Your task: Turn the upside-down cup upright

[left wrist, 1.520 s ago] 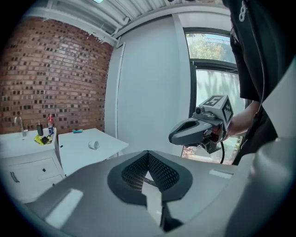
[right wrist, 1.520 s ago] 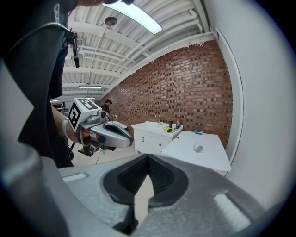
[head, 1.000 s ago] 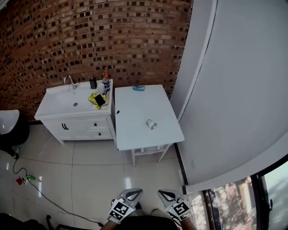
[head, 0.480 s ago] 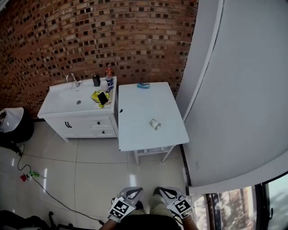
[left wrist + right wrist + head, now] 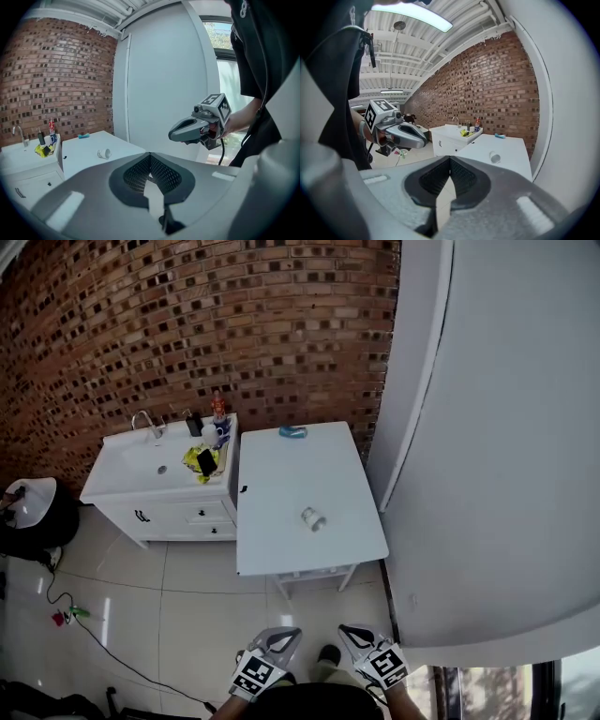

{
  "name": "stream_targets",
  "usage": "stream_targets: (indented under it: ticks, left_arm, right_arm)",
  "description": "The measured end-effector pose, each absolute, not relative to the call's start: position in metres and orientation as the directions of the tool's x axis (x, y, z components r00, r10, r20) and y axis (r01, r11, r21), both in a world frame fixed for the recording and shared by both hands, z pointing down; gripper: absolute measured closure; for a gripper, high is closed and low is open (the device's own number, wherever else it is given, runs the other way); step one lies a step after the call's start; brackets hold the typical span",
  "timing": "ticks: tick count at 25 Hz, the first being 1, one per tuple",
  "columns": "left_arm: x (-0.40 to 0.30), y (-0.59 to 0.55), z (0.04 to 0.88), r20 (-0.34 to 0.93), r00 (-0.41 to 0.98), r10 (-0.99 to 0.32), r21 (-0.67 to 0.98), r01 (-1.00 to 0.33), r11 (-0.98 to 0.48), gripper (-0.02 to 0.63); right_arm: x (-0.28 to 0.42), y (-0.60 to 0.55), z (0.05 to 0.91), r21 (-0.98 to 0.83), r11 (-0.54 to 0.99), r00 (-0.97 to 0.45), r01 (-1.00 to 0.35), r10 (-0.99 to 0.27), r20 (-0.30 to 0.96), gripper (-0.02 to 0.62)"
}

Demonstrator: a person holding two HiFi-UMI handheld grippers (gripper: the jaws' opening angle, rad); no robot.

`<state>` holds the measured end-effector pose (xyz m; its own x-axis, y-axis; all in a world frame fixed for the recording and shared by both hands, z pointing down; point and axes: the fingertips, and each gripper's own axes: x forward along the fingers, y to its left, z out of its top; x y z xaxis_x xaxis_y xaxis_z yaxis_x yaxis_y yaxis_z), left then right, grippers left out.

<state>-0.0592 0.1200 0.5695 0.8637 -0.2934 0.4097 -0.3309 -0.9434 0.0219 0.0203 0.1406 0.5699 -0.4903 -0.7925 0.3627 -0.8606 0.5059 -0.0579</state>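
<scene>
— Where is the cup?

— The cup (image 5: 313,518) is on the white tabletop (image 5: 272,549), about in the middle, a little toward the right edge. It is small in the head view. In the right gripper view it seems to lie on its side, with nothing touching it.

— And the two grippers?

— They are low in the head view, close to the person's body and over the tiled floor (image 5: 187,606). They are well apart from the tabletop. The left gripper (image 5: 277,641) and the right gripper (image 5: 352,638) are side by side with a gap between them.

— How are the fingers?

— In the left gripper view the fingers (image 5: 136,174) are pressed together at the tips, and nothing stands between them. In the right gripper view it is the same: the fingers (image 5: 433,180) meet and hold nothing.

— What else is there?

— A blue thing (image 5: 292,431) lies at the far edge of the tabletop. A white sink cabinet (image 5: 150,488) stands just beside the tabletop, on its left, with some bottles (image 5: 217,407) at its back corner. Behind both is a brick wall (image 5: 187,324).
</scene>
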Motion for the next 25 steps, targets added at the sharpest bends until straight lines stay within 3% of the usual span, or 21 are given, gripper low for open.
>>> stream_targets:
  ticks: [11, 25]
  left_arm:
    - [-0.012, 0.110, 0.569, 0.446, 0.832, -0.330, 0.004, -0.371, -0.929, 0.591]
    - [0.020, 0.100, 0.581, 0.464, 0.850, -0.250, 0.023, -0.294, -0.956, 0.591]
  right_arm:
    - [0.105, 0.123, 0.579, -0.078, 0.467, -0.461, -0.881, -0.811, 0.361, 0.603]
    - [0.139, 0.133, 0.595, -0.108, 0.374, -0.386, -0.921, -0.838, 0.387, 0.603]
